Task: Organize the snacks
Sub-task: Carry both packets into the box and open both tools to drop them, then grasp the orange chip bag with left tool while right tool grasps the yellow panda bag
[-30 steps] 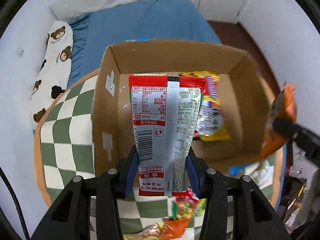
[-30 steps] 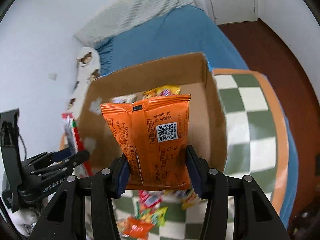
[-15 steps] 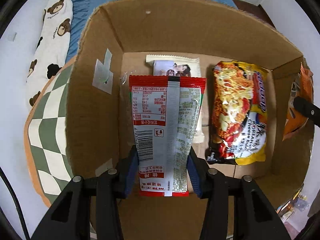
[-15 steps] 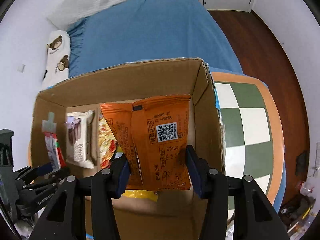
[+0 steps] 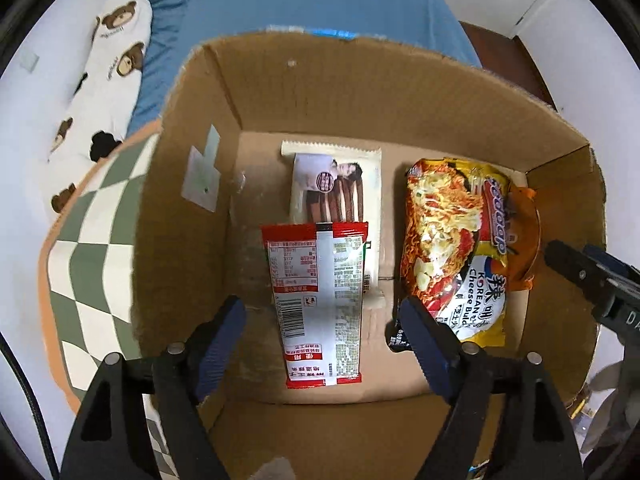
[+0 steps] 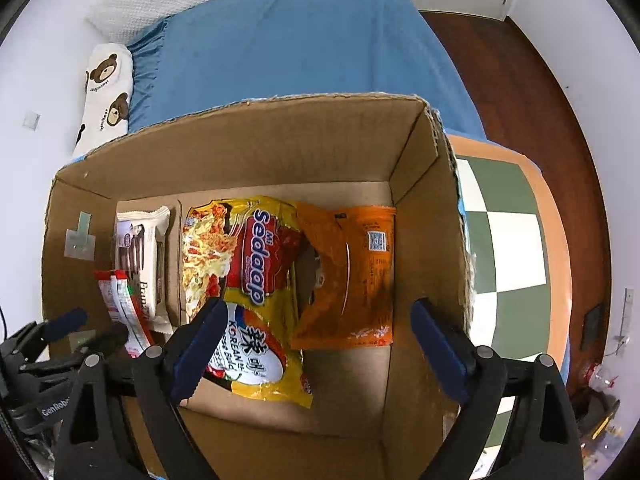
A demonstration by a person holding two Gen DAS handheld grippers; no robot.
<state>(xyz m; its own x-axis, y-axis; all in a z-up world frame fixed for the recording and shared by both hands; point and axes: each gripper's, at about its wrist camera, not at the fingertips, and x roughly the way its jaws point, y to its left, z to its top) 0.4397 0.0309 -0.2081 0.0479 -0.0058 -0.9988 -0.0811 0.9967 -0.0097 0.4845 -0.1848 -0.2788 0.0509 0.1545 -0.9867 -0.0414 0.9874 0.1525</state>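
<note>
A cardboard box [image 5: 192, 184] [image 6: 424, 208] stands on a checkered table. My left gripper [image 5: 322, 336] is open above the box; a red and silver snack packet [image 5: 320, 304] lies between its fingers on the box floor. My right gripper [image 6: 316, 336] is open above the box; an orange snack packet [image 6: 352, 272] lies below it at the box's right side. A yellow noodle packet [image 6: 244, 280] [image 5: 452, 248] and a white biscuit packet [image 5: 336, 192] [image 6: 140, 256] also lie in the box.
The green and white checkered table [image 6: 508, 248] [image 5: 88, 248] has an orange rim. A blue bed [image 6: 288, 48] with a bear-print pillow [image 5: 108, 68] lies behind the box. Brown floor [image 6: 520, 80] is at the right.
Both grippers have opened over the box. The red and silver packet and the orange packet have dropped onto the box floor.
</note>
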